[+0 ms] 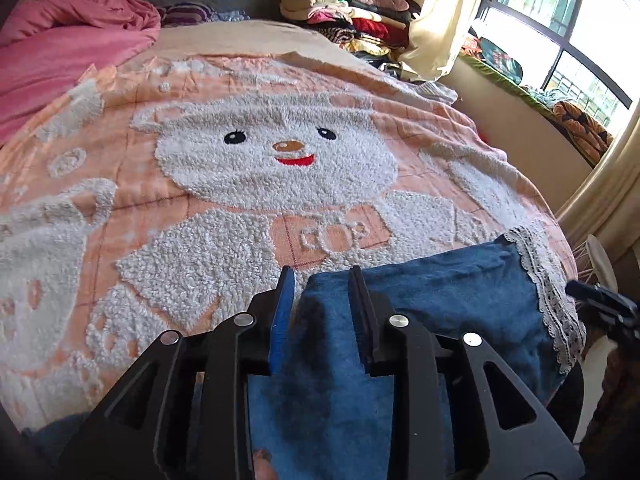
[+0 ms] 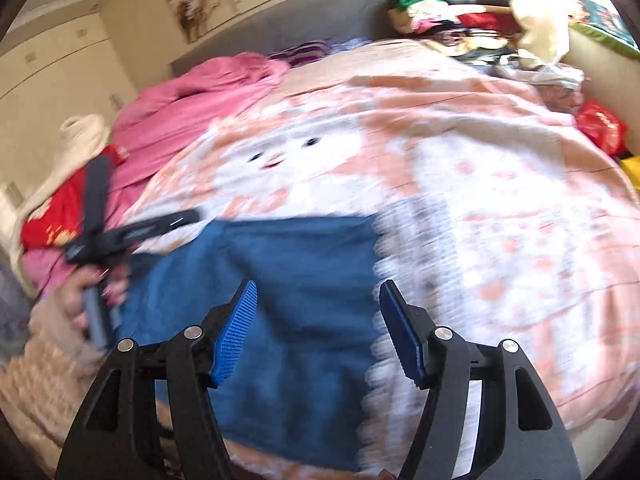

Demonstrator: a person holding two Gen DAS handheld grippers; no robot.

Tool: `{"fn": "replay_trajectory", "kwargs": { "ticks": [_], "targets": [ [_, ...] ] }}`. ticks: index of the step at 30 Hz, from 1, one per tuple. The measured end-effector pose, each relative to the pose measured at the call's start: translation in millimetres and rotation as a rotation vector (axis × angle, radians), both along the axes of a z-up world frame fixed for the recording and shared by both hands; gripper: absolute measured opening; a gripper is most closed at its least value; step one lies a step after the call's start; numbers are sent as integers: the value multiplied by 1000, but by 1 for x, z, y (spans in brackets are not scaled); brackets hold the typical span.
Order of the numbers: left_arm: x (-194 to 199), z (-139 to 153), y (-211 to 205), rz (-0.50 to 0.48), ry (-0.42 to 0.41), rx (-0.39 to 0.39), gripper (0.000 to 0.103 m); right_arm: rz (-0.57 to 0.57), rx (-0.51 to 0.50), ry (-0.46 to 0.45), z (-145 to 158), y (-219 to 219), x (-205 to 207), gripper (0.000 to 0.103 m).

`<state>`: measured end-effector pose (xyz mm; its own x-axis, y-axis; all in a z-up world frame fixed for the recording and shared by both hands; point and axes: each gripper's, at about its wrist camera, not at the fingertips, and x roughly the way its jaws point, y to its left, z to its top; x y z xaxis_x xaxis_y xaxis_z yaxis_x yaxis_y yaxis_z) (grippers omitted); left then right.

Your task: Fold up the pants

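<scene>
Between your left gripper (image 1: 322, 276) jaws a raised fold of the blue pants (image 1: 440, 292) sits, whether pinched you cannot tell, lace hem to its right on the bedspread (image 1: 200, 208), while your right gripper (image 2: 318, 294) hangs released above them, free to smooth.

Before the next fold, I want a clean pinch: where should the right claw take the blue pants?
Probably the lace-trimmed edge of the pants, from the near side. That edge lies flat and bare on the blanket, right ahead of the open right claw.
</scene>
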<state>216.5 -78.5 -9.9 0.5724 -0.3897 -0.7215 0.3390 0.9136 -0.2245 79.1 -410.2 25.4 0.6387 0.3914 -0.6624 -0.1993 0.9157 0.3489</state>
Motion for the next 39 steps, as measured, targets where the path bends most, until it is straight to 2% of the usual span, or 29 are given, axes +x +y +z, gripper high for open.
{"fn": "replay_trajectory", "kwargs": {
  "ticks": [3, 6, 10, 13, 16, 17, 20, 24, 26, 30, 33, 36, 39],
  "targets": [
    [-23, 3, -10, -29, 0, 14, 23, -51, -10, 25, -2, -31, 25, 63],
    [-40, -3, -20, -52, 11, 16, 23, -70, 19, 87, -16, -50, 52, 63],
    [-53, -24, -33, -67, 31, 91, 24, -62, 111, 149, -36, -66, 82, 62],
    [-57, -37, -37, -51, 31, 127, 26, -47, 140, 180, -48, -67, 95, 62],
    [-57, -37, -37, -36, 31, 122, 27, -26, 164, 203, -58, -65, 102, 54],
    [-58, -37, -36, -30, 36, 116, 27, -3, 174, 193, -57, -63, 102, 43],
    [-58, -36, -35, -20, 40, 106, 27, 66, 236, 184, -56, -57, 99, 25],
    [-58, -36, -35, -8, 44, 93, 28, 79, 167, 77, -30, -52, 87, 23],
    [-58, -37, -36, -6, 43, 94, 28, 56, 76, 47, -21, -53, 85, 23],
    [-57, -38, -36, -2, 46, 88, 28, 33, -99, 101, -41, -44, 97, 23],
    [-57, -38, -36, 0, 46, 87, 28, 20, -118, 112, -55, -43, 99, 23],
    [-58, -39, -36, 0, 44, 89, 28, 0, -154, 100, -56, -40, 99, 34],
    [-58, -39, -36, 0, 45, 87, 29, -33, -131, 95, -44, -49, 91, 44]
  ]
}}
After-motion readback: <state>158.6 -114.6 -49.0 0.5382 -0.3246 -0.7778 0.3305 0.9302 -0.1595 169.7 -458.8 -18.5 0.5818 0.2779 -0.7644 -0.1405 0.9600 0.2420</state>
